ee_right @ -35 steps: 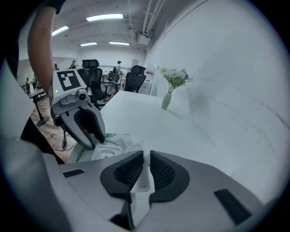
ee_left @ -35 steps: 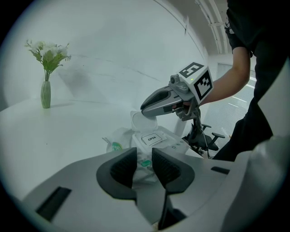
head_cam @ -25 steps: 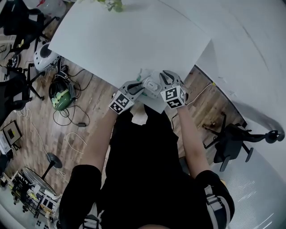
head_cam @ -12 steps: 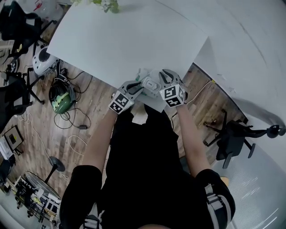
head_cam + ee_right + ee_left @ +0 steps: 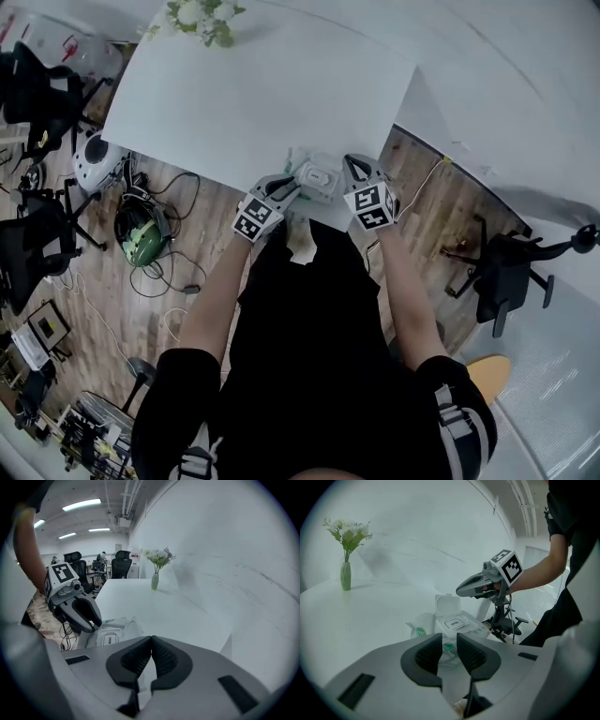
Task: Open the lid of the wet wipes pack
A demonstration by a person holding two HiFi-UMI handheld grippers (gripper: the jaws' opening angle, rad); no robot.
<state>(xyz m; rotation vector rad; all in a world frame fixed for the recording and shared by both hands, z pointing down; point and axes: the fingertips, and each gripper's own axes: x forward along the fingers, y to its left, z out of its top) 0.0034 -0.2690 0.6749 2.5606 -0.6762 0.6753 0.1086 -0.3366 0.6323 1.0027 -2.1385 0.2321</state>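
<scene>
Change since the earlier frames: right gripper (image 5: 151, 641), jaws just closed, pads now clenched tip to tip with nothing between them; the tool has drawn slightly off the pack.

Item 1. Wet wipes pack (image 5: 471, 630): white soft pack on the near edge of the white table (image 5: 244, 94), at 12 o'clock from the person in the head view. Lid (image 5: 448, 606) flipped open, standing upright at the pack's 12 o'clock in the left gripper view. A sticker printed "OPEN" (image 5: 454, 623) lies flat over the dispensing slot.

Item 2. Left gripper (image 5: 449, 644): at the pack's 8 o'clock in the head view. Jaws drawn to a narrow gap, grasping the crinkled wrapper end of the pack, where a green label shows between the pads.

Item 3. Right gripper: at the pack's 3 o'clock in the head view, just beside it, empty.

Item 4. Vase of white flowers (image 5: 345, 575): upright at the far end of the table, 11 o'clock from the pack in the head view, well apart.

Item 5. Office chair (image 5: 502, 272): on the wooden floor, 4 o'clock from the pack.
</scene>
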